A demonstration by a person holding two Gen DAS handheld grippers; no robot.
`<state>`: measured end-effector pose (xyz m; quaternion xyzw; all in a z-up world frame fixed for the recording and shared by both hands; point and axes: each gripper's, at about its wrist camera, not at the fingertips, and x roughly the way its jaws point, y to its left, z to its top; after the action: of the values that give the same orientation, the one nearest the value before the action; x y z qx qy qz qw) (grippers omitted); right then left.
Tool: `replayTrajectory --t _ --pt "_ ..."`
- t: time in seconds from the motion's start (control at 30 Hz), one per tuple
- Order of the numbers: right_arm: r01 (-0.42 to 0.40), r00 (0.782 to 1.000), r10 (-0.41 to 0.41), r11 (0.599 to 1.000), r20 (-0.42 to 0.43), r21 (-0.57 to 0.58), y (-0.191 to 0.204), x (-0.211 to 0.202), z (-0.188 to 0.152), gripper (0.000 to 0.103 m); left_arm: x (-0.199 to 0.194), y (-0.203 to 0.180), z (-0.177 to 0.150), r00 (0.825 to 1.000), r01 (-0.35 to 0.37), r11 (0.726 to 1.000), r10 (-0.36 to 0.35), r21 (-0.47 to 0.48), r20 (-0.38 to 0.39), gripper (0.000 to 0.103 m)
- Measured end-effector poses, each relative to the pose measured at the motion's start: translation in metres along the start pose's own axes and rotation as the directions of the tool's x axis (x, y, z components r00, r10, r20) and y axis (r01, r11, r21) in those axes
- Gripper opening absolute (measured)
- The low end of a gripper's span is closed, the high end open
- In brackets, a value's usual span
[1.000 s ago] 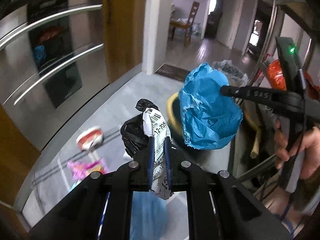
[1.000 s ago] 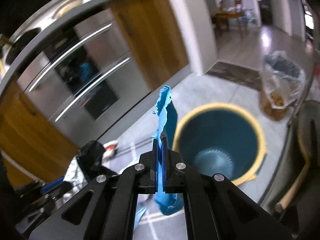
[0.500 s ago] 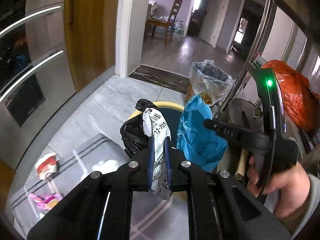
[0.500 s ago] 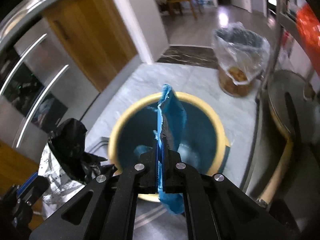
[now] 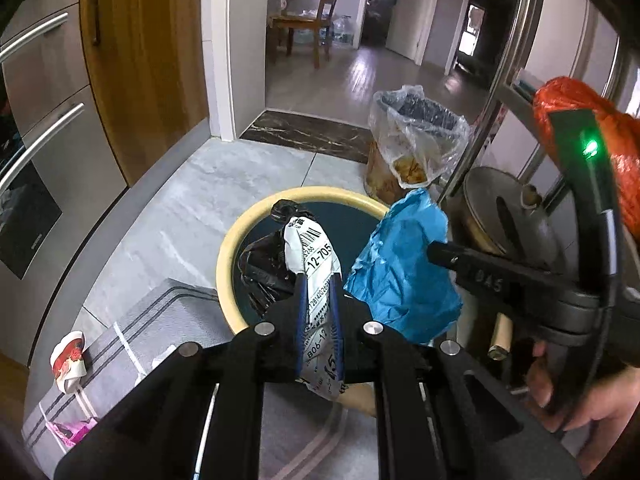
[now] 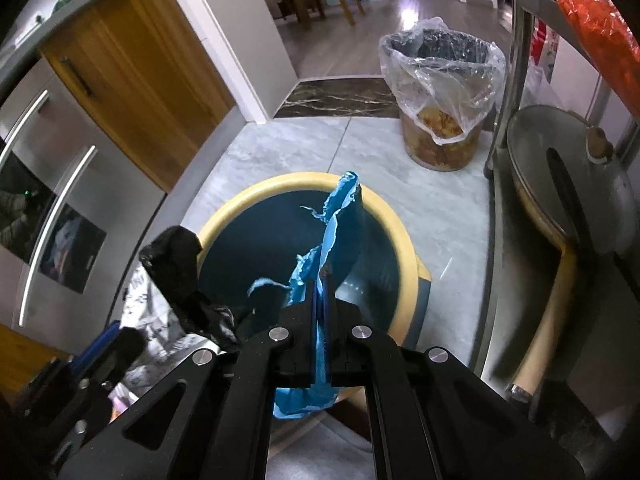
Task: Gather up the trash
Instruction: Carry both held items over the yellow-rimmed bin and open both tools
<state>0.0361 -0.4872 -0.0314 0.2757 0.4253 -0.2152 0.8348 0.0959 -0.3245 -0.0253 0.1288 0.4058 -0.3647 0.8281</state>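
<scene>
Left wrist cam: the left gripper (image 5: 318,300) has its fingers pinched on a white printed plastic wrapper (image 5: 314,264) bunched with a crumpled black bag (image 5: 262,268), right above the yellow-rimmed dark blue bin (image 5: 230,248).

Right wrist cam: right gripper (image 6: 320,296) fingers clamped tight on a torn blue plastic sheet (image 6: 334,220), hanging over the same bin.

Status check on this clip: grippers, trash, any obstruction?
Left gripper shut on white printed wrapper with black bag. Right gripper shut on blue plastic scrap. Both above yellow-rimmed bin; nothing in the way.
</scene>
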Motion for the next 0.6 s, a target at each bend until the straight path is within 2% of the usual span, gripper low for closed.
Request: replayTrajectory --t 0.27,0.33,0.43,0.53,0.6 --pt "0.002 1.000 -0.002 1.000 0.009 0.007 -0.002 -0.001 0.002 0.006 0.008 -0.007 0.004 1.000 -0.020 0.999 0.020 0.029 0.007 0.012" --pt "0.008 1.000 -0.008 1.000 0.008 0.000 -0.001 -0.001 0.002 0.007 0.004 -0.005 0.005 1.000 -0.018 1.000 0.018 0.025 0.021 0.020" --pt "0.011 1.000 -0.011 1.000 0.004 0.004 -0.001 -0.001 0.002 0.009 -0.002 -0.005 0.006 0.999 -0.031 0.999 0.030 0.019 0.043 0.043" --pt "0.015 1.000 -0.015 1.000 0.006 0.007 -0.002 -0.001 0.002 0.015 -0.007 -0.003 0.005 0.997 -0.057 0.998 0.056 0.012 0.060 0.054" --pt "0.023 1.000 -0.023 1.000 0.010 0.003 -0.001 -0.002 0.003 0.022 -0.011 0.000 0.003 0.996 -0.059 0.998 0.059 -0.004 0.063 0.058"
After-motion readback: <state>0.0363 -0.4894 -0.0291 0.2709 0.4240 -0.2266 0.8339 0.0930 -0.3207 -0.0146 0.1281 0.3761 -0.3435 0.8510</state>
